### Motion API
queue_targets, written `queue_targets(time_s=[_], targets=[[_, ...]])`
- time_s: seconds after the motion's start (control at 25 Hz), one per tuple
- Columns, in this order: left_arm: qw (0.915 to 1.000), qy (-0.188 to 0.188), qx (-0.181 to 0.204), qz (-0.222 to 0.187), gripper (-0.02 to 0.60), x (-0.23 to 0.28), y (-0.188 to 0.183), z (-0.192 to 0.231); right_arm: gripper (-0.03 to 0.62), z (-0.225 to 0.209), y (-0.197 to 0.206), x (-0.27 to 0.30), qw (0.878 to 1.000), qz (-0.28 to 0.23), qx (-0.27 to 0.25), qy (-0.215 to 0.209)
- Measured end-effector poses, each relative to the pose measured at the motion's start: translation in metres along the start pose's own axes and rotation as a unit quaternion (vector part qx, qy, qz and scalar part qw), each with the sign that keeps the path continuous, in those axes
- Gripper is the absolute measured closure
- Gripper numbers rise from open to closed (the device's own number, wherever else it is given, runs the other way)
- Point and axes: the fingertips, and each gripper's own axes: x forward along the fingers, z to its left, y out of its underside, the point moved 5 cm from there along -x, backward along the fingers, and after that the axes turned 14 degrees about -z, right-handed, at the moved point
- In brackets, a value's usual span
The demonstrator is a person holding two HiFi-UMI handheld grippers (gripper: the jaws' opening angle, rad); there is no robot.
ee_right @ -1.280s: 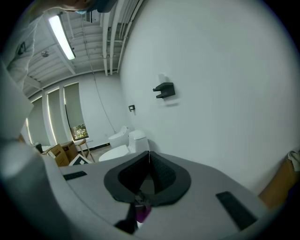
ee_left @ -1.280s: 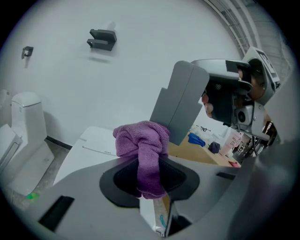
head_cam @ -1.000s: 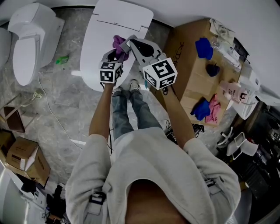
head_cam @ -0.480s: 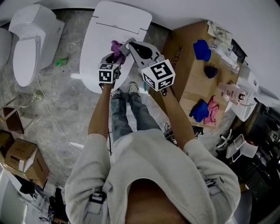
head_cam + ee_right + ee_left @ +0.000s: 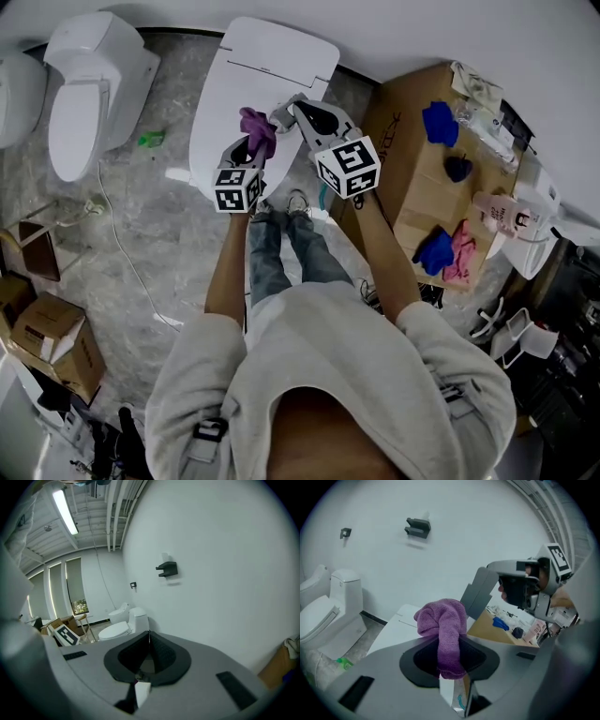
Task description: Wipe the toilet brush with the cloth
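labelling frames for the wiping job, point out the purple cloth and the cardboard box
purple cloth (image 5: 443, 618), left gripper view, on its bunched upper fold
cardboard box (image 5: 412, 178), head view, on a bare patch of its top

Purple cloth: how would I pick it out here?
Find the large white closed toilet by the wall. Over its lid, the left gripper pinches a fuzzy purple cloth. Blue cloths and a pink cloth lie on the brown cardboard box instead.

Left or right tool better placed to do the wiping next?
Likely left. The left tool is already shut on the purple cloth, which bunches up above its jaws. The right tool is shut on nothing, so it has nothing to wipe with.
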Motion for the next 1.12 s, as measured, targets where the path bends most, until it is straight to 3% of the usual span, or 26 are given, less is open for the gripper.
queue_targets(time_s=[0.4, 0.84, 1.12], targets=[[0.9962, -0.001, 0.018, -0.085, 0.472, -0.058, -0.075, -0.024, 0.562, 0.009, 0.004, -0.003, 0.998, 0.024, -0.056, 0.020], [0.9906, 0.010, 0.057, -0.124, 0.472, -0.079, -0.126, -0.036, 0.563, 0.008, -0.030, -0.052, 0.996, -0.005, -0.060, 0.062], [0.9828, 0.013, 0.088, -0.162, 0.472, -0.091, -0.166, -0.044, 0.563, 0.001, -0.070, -0.073, 0.991, -0.045, -0.083, 0.091]])
